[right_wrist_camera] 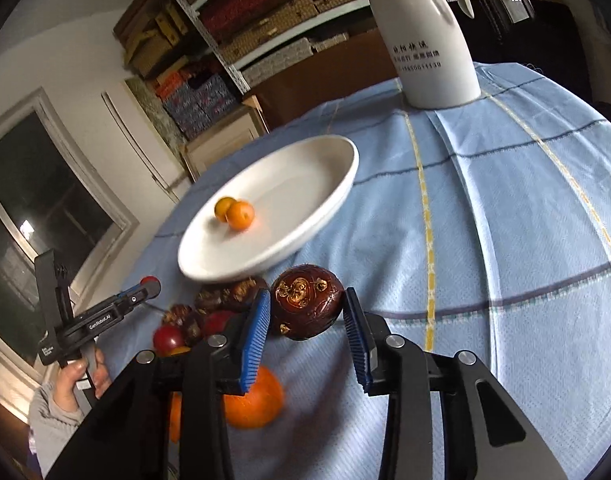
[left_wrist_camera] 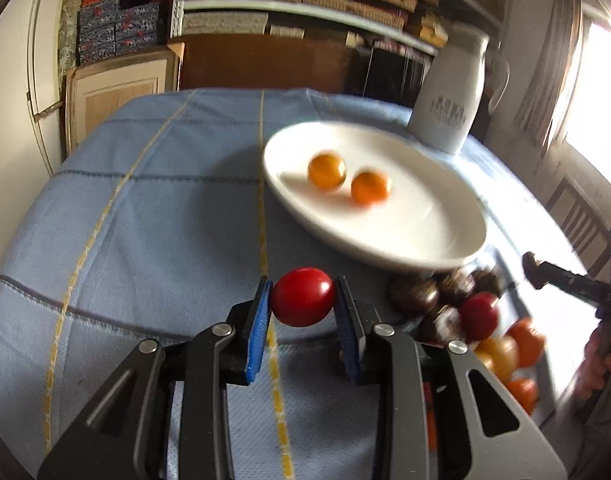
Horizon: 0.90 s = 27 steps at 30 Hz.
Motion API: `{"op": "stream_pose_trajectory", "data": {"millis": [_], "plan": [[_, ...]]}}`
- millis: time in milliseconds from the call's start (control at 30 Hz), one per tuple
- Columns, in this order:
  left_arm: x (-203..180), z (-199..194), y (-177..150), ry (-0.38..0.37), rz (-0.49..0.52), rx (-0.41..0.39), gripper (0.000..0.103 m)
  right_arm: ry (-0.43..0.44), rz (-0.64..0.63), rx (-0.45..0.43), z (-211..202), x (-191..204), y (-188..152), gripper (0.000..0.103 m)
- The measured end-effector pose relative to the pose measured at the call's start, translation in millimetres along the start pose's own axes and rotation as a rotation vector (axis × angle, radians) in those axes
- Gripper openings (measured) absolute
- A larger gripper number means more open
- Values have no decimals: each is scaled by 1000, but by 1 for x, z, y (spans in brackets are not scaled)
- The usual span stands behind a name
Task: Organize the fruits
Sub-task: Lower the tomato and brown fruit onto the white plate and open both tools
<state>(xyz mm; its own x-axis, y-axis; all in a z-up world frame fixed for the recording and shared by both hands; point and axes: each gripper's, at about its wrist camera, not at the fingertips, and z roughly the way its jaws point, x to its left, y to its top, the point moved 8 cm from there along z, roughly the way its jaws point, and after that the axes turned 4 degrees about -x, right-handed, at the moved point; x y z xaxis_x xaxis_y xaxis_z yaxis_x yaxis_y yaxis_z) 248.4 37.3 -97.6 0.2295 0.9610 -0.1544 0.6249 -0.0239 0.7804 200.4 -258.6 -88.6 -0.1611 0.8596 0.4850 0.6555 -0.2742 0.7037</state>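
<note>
My left gripper (left_wrist_camera: 303,300) is shut on a red cherry tomato (left_wrist_camera: 302,297) and holds it above the blue tablecloth, in front of a white plate (left_wrist_camera: 425,240). Two small orange fruits (left_wrist_camera: 326,171) lie on that plate. My right gripper (right_wrist_camera: 307,312) is shut on a dark brown water chestnut (right_wrist_camera: 306,302), just in front of the plate (right_wrist_camera: 325,184) with its orange fruits (right_wrist_camera: 240,215). A pile of brown, red and orange fruits (left_wrist_camera: 465,316) lies to the right of my left gripper. It also shows in the right wrist view (right_wrist_camera: 197,320).
A tall white jug (right_wrist_camera: 429,40) stands behind the plate; it also shows in the left wrist view (left_wrist_camera: 449,104). The round table (right_wrist_camera: 505,220) has a blue checked cloth. An orange fruit (right_wrist_camera: 253,400) lies below my right gripper. Shelves with boxes stand behind the table.
</note>
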Motion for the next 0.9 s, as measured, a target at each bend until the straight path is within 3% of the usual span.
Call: {"op": "stream_pose_trajectory", "data": {"millis": [167, 333, 367, 400, 433, 467, 533, 667, 900], "plan": [[-30, 6, 28, -9, 70, -21, 30, 7, -37, 10, 25, 23, 30, 38], [-59, 40, 43, 12, 153, -3, 32, 12, -71, 24, 59, 42, 46, 38], [-62, 46, 44, 24, 165, -8, 42, 17, -70, 11, 64, 42, 49, 40], [-63, 47, 43, 33, 176, -10, 51, 20, -68, 4, 66, 40, 49, 50], [-63, 48, 42, 45, 190, -18, 70, 6, -66, 11, 68, 37, 48, 56], [-62, 46, 42, 68, 208, -33, 76, -8, -62, 17, 68, 34, 48, 60], [-61, 43, 44, 82, 218, -48, 77, -3, -47, 4, 63, 32, 49, 60], [-54, 34, 43, 80, 195, -70, 89, -23, -53, -37, 50, 29, 48, 67], [-21, 23, 29, 98, 104, -63, 90, -58, 1, -28, 45, 10, 36, 69]]}}
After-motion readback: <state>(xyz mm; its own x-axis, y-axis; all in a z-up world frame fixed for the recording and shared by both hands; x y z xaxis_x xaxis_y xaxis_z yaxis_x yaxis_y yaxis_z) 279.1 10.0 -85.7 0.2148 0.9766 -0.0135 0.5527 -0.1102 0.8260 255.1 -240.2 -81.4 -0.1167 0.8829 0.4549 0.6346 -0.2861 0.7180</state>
